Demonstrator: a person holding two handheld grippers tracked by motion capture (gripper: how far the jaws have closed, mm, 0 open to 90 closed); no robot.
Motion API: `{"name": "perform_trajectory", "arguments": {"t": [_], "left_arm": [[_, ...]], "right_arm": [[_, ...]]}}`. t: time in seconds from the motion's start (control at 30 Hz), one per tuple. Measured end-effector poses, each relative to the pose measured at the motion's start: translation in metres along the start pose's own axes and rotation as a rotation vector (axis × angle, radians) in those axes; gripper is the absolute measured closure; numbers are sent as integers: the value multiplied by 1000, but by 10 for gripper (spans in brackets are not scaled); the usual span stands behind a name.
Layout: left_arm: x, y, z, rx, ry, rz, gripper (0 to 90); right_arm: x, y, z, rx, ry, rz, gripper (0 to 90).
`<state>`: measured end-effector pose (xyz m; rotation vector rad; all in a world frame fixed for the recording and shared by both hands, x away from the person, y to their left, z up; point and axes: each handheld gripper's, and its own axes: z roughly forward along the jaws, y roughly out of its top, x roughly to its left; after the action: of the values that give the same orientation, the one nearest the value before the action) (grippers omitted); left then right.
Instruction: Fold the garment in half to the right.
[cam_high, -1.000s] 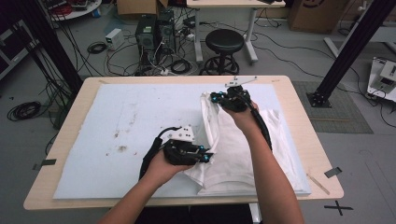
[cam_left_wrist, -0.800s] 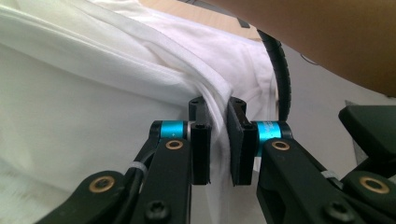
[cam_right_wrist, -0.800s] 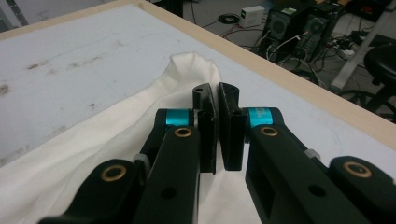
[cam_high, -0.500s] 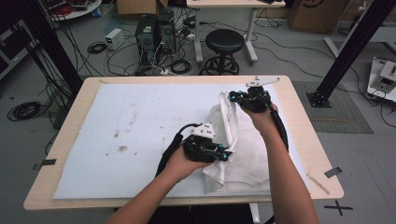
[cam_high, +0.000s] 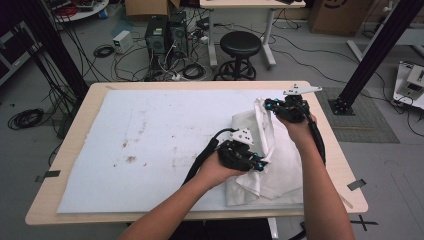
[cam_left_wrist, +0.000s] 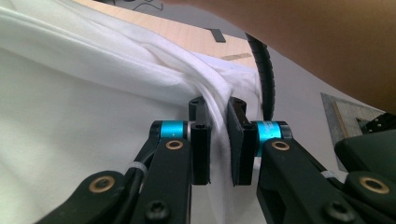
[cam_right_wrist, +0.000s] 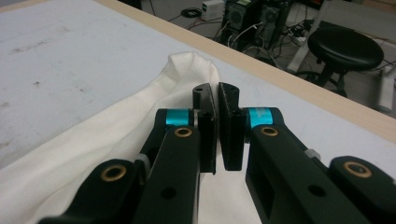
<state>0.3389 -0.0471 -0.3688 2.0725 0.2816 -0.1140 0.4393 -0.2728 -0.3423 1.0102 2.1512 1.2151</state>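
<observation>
1. Two grippers work one white cloth (cam_high: 272, 160), which lies bunched at the right of centre in the high view, on the pale mat (cam_high: 150, 150) that covers the wooden counter (cam_high: 70, 150).
2. At the middle of the high view, the left gripper (cam_high: 257, 166) sits low over the near part of the cloth, the person's left hand (cam_high: 215, 170) wrapped around its body.
3. In the left gripper view, a gathered ridge of the cloth (cam_left_wrist: 93, 116) runs between the left gripper's (cam_left_wrist: 218, 140) jaws, which are closed on that fold and pinch it.
4. Toward the upper right of the high view, the right gripper (cam_high: 270, 105) is at the far edge of the cloth, a grey three-cornered plate (cam_high: 301, 90) on top of it.
5. In the right gripper view, the right gripper's (cam_right_wrist: 216, 126) jaws stand nearly together with a thin slit between them; the cloth (cam_right_wrist: 116, 135) spreads below and to the left, its raised corner at the upper middle of that frame. They seem to grip a thin edge of it, though the fabric between the pads is hard to make out.
6. In the high view a fold of cloth rises as a ridge between the two grippers.
7. Beyond the counter, at the top of the high view, a black stool (cam_high: 241, 47) stands on the floor near computer towers (cam_high: 167, 32) and loose cables.
</observation>
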Motion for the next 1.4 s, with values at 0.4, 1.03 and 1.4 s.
{"name": "perform_trajectory", "arguments": {"t": [0.4,1.03,1.4], "left_arm": [[3,10,34,31,-31,-1,808],[6,8,47,-20,-31,-43,527],[8,-1,25,-32,52,-49,359]], "right_arm": [[-26,-26,-17,19,-61,58,876],[-34,-31,-29,8,-139,100,759],[-28,-25,-29,-7,-126,84,638]]}}
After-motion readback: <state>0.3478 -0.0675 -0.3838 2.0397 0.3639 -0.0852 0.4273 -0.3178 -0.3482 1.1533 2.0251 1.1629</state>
